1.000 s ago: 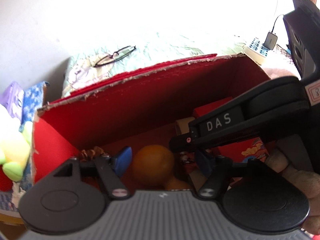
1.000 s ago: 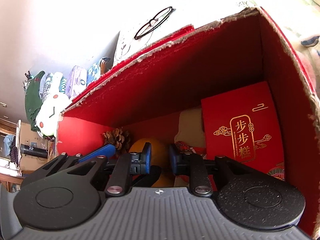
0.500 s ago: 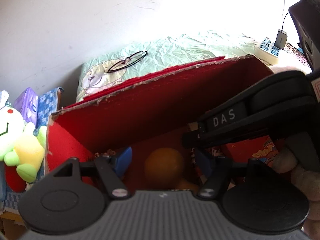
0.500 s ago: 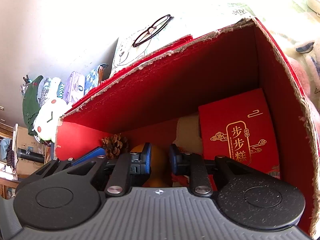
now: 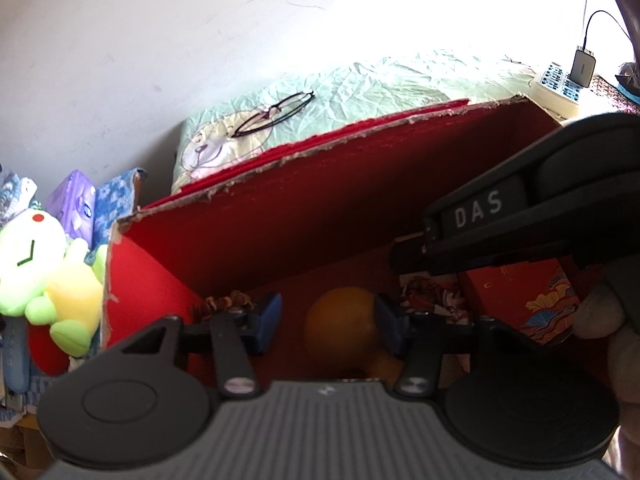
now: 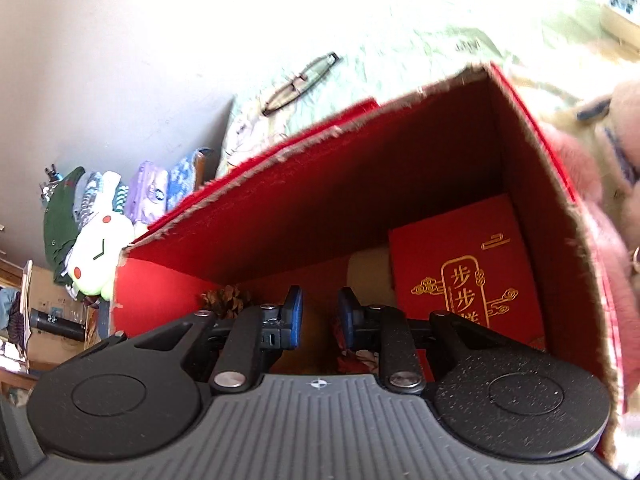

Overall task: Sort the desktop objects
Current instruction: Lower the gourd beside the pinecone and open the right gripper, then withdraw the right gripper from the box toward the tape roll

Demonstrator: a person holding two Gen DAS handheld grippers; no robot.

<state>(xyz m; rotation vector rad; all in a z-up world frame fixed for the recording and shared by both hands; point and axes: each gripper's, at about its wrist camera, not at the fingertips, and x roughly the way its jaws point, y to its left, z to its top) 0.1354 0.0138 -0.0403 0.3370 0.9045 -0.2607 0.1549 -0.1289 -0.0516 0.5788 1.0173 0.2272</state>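
Ahead of both tongs: red cardboard box (image 5: pixel 304 216), open at the top, rim torn along the far edge, inside walls red.

Left tongs (image 5: pixel 327 320): blue-tipped fingers spread wide, holding nothing, poised over the box. Orange (image 5: pixel 340 328) lies on the box floor, seen between the fingertips, untouched by either. Pine cone (image 5: pixel 224 303) sits just beyond the left fingertip, in the near-left corner of the box. Patterned packet (image 5: pixel 430 296) lies past the right fingertip. Red gift box (image 5: pixel 516 300) stands further right.

Right tongs (image 6: pixel 319 312): fingers a narrow gap apart, nothing between them, tips inside the box. In the left camera the right tongs' black body, lettered "DAS", crosses over the box's right end. Red gift box with gold characters leans to the right of the right tongs against the box's end wall; a beige object (image 6: pixel 368 276) stands just left of it, too hidden to identify.

Beyond the box: eyeglasses (image 5: pixel 274 114) on a pale green cloth (image 5: pixel 400 84). Left of the box: green-and-white plush toy (image 5: pixel 44 272). Far right: power strip (image 5: pixel 558 88) with a plugged charger.
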